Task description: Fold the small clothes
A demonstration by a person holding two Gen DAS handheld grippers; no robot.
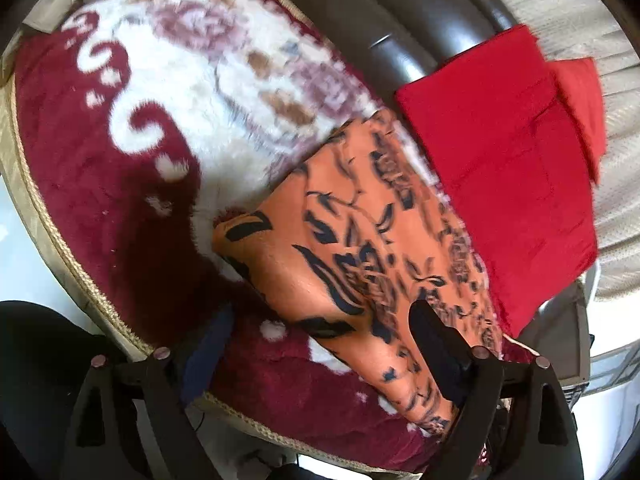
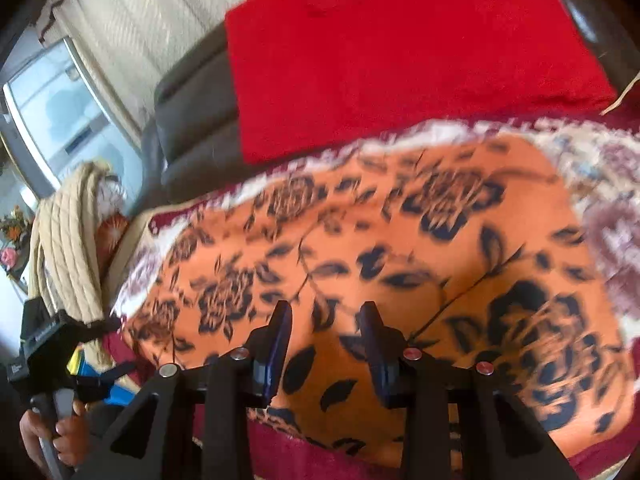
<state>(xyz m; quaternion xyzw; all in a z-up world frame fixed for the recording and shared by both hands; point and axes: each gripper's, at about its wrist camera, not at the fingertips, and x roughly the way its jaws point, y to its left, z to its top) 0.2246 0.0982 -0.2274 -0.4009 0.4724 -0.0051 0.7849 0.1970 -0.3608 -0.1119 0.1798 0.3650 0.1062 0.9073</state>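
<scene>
Both claws spread and empty over the orange floral cloth [image 2: 360, 248] for a fold grab: left gripper [image 1: 320, 356], right gripper [image 2: 326, 320]; folded red garment [image 2: 400, 60] parked just beyond it.

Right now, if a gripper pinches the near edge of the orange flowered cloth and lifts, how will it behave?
Probably floppy: the orange flowered cloth lies flat, following the plush blanket under it, so it should drape and sag from the pinch. Likely light, since it looks thin at its edges. It may drag on the fuzzy pile instead of sliding freely.
</scene>
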